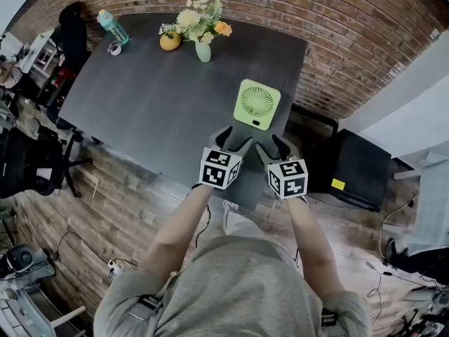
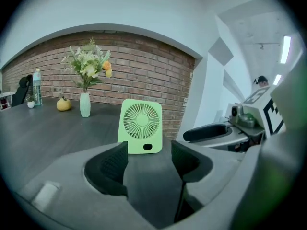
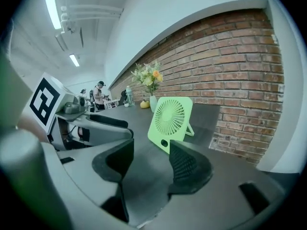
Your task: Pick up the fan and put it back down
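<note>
A small light-green square fan (image 1: 257, 104) stands upright on its kickstand near the right front corner of the dark table (image 1: 154, 97). In the left gripper view the fan (image 2: 140, 126) faces me beyond the jaws; in the right gripper view the fan (image 3: 170, 121) sits ahead, turned at an angle. My left gripper (image 1: 234, 142) hovers just in front of the fan, open and empty. My right gripper (image 1: 273, 147) is beside it, also open with nothing between its fingers. Both stand short of the fan, apart from it.
A vase of flowers (image 1: 202, 48), a yellow pumpkin-like fruit (image 1: 170, 41) and a teal bottle (image 1: 112, 27) stand at the table's far edge. A brick wall (image 1: 337, 41) runs behind. A black box (image 1: 361, 168) sits on the floor to the right, an office chair (image 1: 31, 163) to the left.
</note>
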The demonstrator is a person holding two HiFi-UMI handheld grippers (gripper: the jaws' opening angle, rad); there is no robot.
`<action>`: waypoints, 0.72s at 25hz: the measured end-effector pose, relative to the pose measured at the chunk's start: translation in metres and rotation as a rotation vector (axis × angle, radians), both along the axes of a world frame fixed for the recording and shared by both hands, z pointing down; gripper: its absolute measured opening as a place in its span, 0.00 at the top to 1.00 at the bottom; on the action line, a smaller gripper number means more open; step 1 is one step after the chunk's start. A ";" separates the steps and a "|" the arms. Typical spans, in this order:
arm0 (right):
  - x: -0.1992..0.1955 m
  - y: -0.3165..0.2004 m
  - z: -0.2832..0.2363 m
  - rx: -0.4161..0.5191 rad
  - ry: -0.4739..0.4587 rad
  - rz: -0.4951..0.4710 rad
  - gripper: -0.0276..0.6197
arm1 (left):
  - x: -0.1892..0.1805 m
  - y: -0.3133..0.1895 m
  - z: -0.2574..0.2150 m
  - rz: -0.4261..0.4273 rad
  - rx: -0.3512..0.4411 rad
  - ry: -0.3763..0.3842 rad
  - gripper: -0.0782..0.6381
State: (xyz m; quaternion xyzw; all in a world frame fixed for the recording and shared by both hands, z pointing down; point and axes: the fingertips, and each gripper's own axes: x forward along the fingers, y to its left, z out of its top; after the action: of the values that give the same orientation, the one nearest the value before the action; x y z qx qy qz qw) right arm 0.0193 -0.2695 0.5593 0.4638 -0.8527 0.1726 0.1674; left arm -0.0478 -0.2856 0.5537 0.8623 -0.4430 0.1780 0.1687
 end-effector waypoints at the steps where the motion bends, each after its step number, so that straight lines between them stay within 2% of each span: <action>1: -0.001 0.007 -0.005 0.009 -0.006 -0.007 0.60 | 0.000 0.007 -0.005 -0.006 0.008 0.010 0.50; 10: -0.011 0.074 -0.041 0.085 -0.014 -0.037 0.66 | -0.008 0.080 -0.035 -0.041 0.074 0.044 0.51; 18: -0.008 0.133 -0.073 0.161 -0.037 -0.031 0.78 | -0.014 0.142 -0.063 -0.072 0.130 0.069 0.60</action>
State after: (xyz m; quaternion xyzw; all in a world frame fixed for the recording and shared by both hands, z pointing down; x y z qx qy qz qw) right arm 0.0111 -0.1361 0.4863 0.4594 -0.8738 0.1093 0.1163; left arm -0.0617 -0.1437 0.4911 0.8606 -0.4783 0.1127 0.1337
